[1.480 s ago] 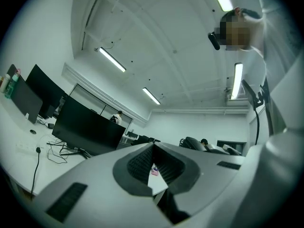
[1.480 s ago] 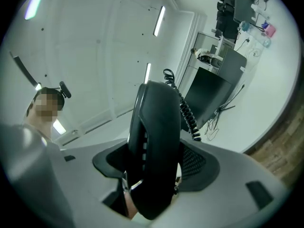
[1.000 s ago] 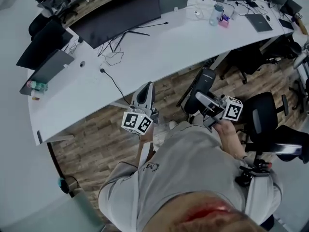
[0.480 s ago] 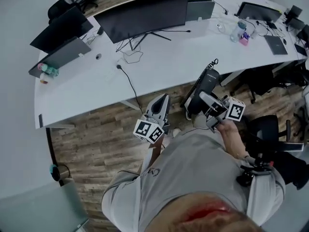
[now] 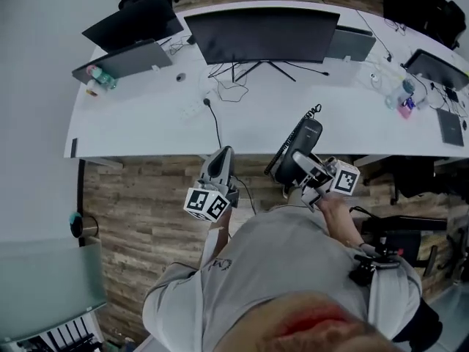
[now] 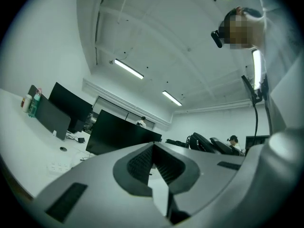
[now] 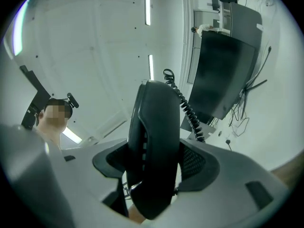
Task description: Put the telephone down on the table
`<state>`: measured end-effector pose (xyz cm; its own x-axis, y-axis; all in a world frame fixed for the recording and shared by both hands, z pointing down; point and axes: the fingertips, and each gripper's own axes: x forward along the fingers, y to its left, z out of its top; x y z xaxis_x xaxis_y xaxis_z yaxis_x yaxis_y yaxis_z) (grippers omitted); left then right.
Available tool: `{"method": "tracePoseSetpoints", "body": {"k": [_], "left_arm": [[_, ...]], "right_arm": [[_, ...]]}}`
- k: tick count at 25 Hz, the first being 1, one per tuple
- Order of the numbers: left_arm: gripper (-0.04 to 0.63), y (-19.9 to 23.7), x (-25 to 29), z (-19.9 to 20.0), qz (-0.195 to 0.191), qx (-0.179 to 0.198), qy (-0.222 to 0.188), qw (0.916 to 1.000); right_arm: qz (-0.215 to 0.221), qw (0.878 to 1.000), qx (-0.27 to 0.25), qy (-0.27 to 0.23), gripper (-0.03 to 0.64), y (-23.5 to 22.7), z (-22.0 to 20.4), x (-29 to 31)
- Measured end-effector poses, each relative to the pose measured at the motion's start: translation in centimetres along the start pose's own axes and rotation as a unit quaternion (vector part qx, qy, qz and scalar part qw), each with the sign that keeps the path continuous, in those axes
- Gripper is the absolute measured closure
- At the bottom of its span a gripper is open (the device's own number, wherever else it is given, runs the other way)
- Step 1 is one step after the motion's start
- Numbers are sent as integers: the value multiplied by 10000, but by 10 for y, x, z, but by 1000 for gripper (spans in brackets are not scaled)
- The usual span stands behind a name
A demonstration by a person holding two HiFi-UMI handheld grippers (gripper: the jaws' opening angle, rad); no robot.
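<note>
The right claw (image 7: 154, 171) grasps a glossy black plastic telephone (image 5: 303, 136) with its coiled cord; the left claw (image 6: 153, 152) is clenched, empty.

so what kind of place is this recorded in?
Most likely an open-plan office: a long curved white desk carrying a wide monitor and more screens, cables trailing across it, and ceiling strip lights in the left gripper view. The telephone held in the right gripper fits that.
</note>
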<state>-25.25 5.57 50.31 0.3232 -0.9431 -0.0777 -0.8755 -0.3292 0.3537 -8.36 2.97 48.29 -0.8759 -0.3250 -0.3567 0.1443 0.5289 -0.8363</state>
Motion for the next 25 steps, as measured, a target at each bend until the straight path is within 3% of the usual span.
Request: {"method": "tracePoseSetpoints", "body": {"k": [6,17,25], "left_arm": [[586,19,62,5,430,-124,-7,9990],[584,16,229,1,225,-32,262,9994],[584,6,304,-22,-48,-395,589,9975]], "right_arm": [[176,9994,-160,269,319,-48,61,29],[531,9942,-512,785,319,-106,180,57],[554,9932,-508,887,319,-145,231,65]]}}
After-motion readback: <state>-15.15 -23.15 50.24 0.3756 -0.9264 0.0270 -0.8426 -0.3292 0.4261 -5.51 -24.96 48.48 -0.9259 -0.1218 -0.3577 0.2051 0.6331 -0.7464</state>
